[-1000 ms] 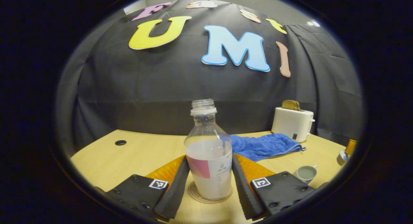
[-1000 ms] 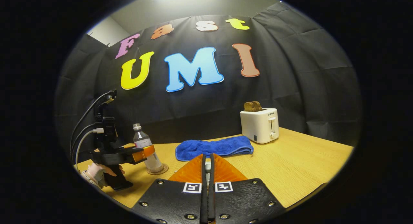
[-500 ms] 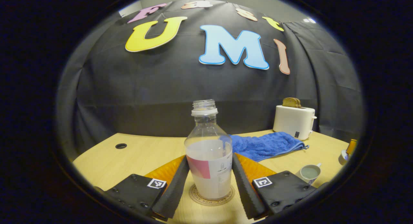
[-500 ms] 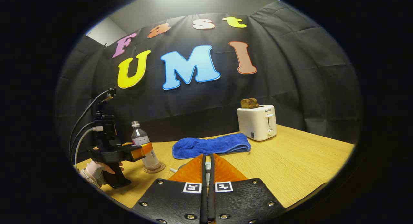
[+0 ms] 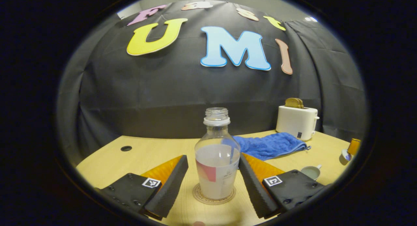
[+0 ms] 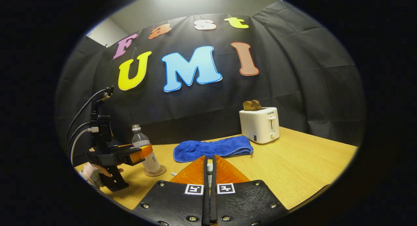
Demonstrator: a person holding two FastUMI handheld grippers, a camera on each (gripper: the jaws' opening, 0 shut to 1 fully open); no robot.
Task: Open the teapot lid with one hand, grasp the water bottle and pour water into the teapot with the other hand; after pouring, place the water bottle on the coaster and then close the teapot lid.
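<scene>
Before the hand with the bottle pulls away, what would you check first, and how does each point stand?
1. Water bottle upright: ok.
2. Bottle standing on the coaster: ok.
3. Left gripper let go: ok, gaps show between its fingers and the bottle.
4. Way back free: cannot tell, it lies behind the camera.
5. Right gripper holding the lid: cannot tell; its fingers stand together, with something small and pale between them.
6. Teapot ready for the lid: cannot tell.

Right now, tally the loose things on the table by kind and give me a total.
Water bottle: 1
Coaster: 1
Blue towel: 1
Toaster: 1
Cup: 1
Total: 5
A further item at the table's far right edge is too cropped to identify, so it is not counted.
</scene>
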